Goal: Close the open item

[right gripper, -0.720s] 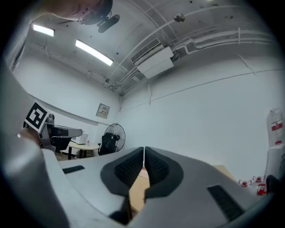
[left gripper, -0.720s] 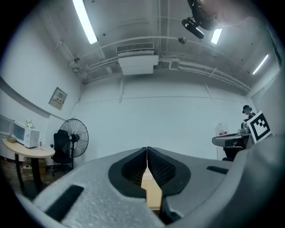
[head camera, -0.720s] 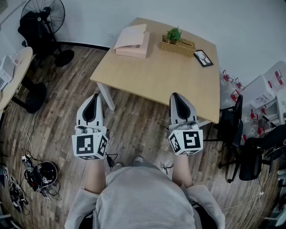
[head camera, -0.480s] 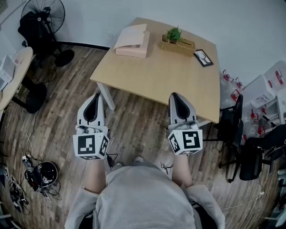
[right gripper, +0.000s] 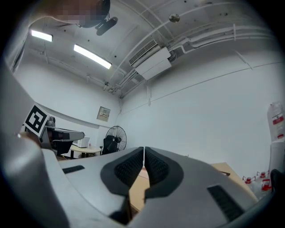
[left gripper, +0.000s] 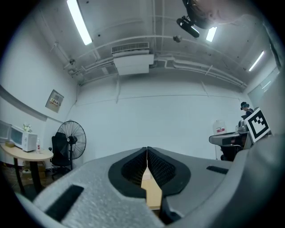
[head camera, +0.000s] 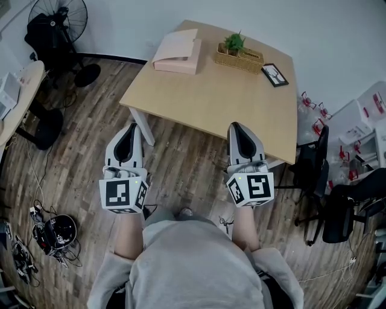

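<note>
Head view: the pink box [head camera: 177, 53], its lid apparently ajar, sits at the table's [head camera: 223, 102] far left corner, well apart from the left gripper [head camera: 128, 129] and right gripper [head camera: 236, 128], so closing looks not yet begun. Its contents are hidden. Nearby, a wicker basket [head camera: 240, 59] holds a green plant [head camera: 234, 42]. Left gripper view: jaws pressed together, empty. Right gripper view: jaws likewise together, nothing between them.

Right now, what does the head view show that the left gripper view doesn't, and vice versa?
Only the head view: the wicker basket with a green plant and the black-framed picture. Only the left gripper view: the white ceiling air conditioner and strip lights. Both: the black standing fan, the light wooden table and the shut left gripper.
</note>
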`<state>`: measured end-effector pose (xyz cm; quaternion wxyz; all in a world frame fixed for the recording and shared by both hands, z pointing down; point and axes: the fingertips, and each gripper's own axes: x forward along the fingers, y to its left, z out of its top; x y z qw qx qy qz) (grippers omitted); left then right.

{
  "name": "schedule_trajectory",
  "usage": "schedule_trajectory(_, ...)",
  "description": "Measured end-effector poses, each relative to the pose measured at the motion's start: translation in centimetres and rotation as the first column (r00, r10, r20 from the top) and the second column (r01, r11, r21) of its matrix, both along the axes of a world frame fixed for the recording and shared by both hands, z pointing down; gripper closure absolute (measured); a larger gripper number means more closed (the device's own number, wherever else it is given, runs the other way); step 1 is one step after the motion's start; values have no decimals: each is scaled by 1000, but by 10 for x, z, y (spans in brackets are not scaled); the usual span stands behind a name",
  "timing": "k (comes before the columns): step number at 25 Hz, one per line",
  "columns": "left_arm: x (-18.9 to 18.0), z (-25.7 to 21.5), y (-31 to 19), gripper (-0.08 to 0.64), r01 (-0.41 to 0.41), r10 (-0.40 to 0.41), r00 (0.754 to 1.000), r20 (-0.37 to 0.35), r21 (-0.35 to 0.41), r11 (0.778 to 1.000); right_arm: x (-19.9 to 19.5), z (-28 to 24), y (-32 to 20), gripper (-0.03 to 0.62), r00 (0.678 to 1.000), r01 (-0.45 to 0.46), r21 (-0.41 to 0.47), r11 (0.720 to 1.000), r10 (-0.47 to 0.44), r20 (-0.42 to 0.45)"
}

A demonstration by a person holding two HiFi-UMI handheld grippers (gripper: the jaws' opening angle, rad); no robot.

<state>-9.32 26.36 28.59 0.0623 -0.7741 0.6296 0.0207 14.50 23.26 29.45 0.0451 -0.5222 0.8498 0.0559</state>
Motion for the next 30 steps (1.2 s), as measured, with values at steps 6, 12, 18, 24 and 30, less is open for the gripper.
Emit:
schedule_trajectory(6,6,0,-9,551,-9,9,1000,1,-4,1000,-1,2,-6,578,999,33,-5,999,-32,11)
schedule_trajectory(12,5,3,-34,551,-25,25,1000,0,2,1000,-3,3,-27,578,1000,23,0,1000,-23,19)
schedule_trajectory(18,-2,1,-81,551,-40,40,999,-2,8,999,-11,-1,-71,578,1000,10,8,1000,-10,12)
schedule_trajectory(24,-18,1,-142,551,-68,68,998,-6,5,998,-28,-5,-127,578,1000,-12,14,1000,12,4)
schedule_trajectory(30,-36,-2,-205,551,-108,108,994,-6,-6,994,-49,-8,-183,578,999,-43,4,999,43,13)
